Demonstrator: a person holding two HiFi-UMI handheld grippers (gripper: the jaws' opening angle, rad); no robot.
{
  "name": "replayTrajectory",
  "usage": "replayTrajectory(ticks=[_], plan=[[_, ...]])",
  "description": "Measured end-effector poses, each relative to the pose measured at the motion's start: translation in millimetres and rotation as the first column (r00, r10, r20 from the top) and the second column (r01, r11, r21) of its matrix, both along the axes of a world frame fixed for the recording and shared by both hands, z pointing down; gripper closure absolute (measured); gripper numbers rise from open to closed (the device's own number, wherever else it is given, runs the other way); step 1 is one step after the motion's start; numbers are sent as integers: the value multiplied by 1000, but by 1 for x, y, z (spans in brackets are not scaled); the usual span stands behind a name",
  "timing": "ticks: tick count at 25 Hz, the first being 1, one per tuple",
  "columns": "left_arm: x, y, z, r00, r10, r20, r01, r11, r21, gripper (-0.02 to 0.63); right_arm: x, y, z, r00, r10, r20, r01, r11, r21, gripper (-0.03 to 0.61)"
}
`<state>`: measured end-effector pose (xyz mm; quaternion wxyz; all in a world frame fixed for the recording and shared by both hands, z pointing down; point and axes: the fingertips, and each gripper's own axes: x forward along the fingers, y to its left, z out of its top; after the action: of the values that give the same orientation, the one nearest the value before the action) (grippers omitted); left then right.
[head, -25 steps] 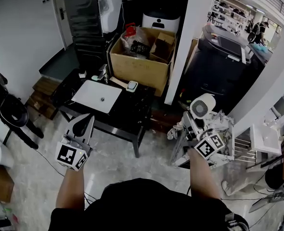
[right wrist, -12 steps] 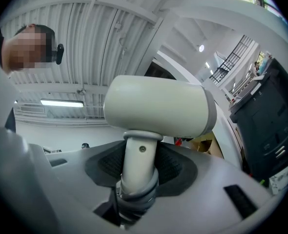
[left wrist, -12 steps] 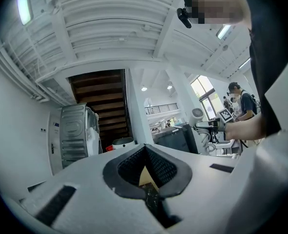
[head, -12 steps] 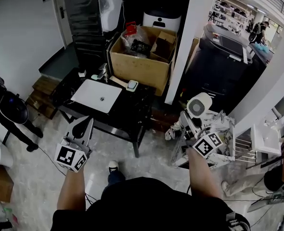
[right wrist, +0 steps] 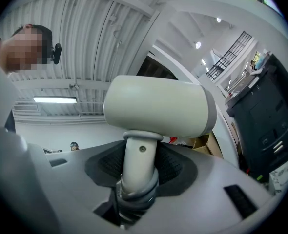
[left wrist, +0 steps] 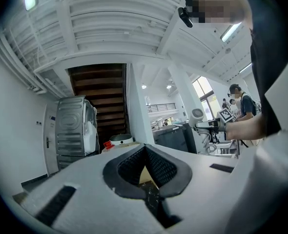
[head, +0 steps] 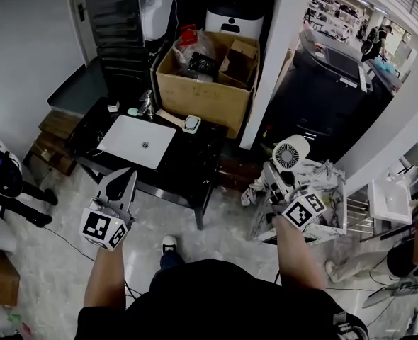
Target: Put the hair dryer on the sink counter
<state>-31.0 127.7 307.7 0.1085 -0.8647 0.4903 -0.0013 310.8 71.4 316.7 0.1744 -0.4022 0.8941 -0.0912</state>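
Observation:
A white hair dryer (head: pixel 291 153) (right wrist: pixel 158 106) stands upright in my right gripper (head: pixel 283 183) (right wrist: pixel 139 165), whose jaws are shut on its handle, with the grey cord coiled below. The dryer's round grille faces up in the head view. The sink counter (head: pixel 191 158) is a low black table ahead and to the left, with a white basin (head: pixel 137 140) set in it and a faucet (head: pixel 147 105) at its far edge. My left gripper (head: pixel 124 179) (left wrist: pixel 145 149) hovers just before the counter's near edge, shut with nothing in it. The dryer is well right of the counter.
A large open cardboard box (head: pixel 209 76) full of items stands behind the counter. A white column (head: pixel 280 55) rises between counter and dryer. A cluttered white rack (head: pixel 326 190) lies under my right gripper. A black chair (head: pixel 0 176) is at the far left.
The head view has shifted a little and the chair has slid toward the left edge. A shoe now shows below. Both grippers keep their places and the dryer stays held.

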Motion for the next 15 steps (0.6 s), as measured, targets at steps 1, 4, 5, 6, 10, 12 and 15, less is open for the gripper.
replayTrajectory(ticks=[1, 4, 5, 6, 10, 12, 15], plan=[[-5, -8, 1, 1000, -2, 3, 2, 1000, 0, 601, -3, -7, 2, 1000, 1, -1, -1, 1000, -5, 408], [-25, -35, 3, 1000, -9, -2, 9, 1000, 1, 600, -16, -32, 10, 1000, 15, -7, -15, 999, -30, 408], [-32, -45, 5, 1000, -6, -3, 6, 1000, -2, 601, -22, -41, 12, 1000, 22, -7, -22, 999, -38, 408], [-40, -56, 8, 1000, -1, -3, 1, 1000, -8, 601, -27, -51, 15, 1000, 29, -5, -29, 999, -45, 408], [-71, -101, 20, 1000, 7, -13, -7, 999, -31, 601, -54, -92, 20, 999, 50, 1, -50, 997, -63, 408], [-85, -128, 23, 1000, 17, -19, -18, 999, -35, 601, -68, -114, 22, 998, 60, -6, -60, 996, -69, 408], [-101, -166, 31, 999, 49, -25, -50, 998, -44, 601, -86, -142, 25, 997, 80, -24, -81, 993, -82, 408]])
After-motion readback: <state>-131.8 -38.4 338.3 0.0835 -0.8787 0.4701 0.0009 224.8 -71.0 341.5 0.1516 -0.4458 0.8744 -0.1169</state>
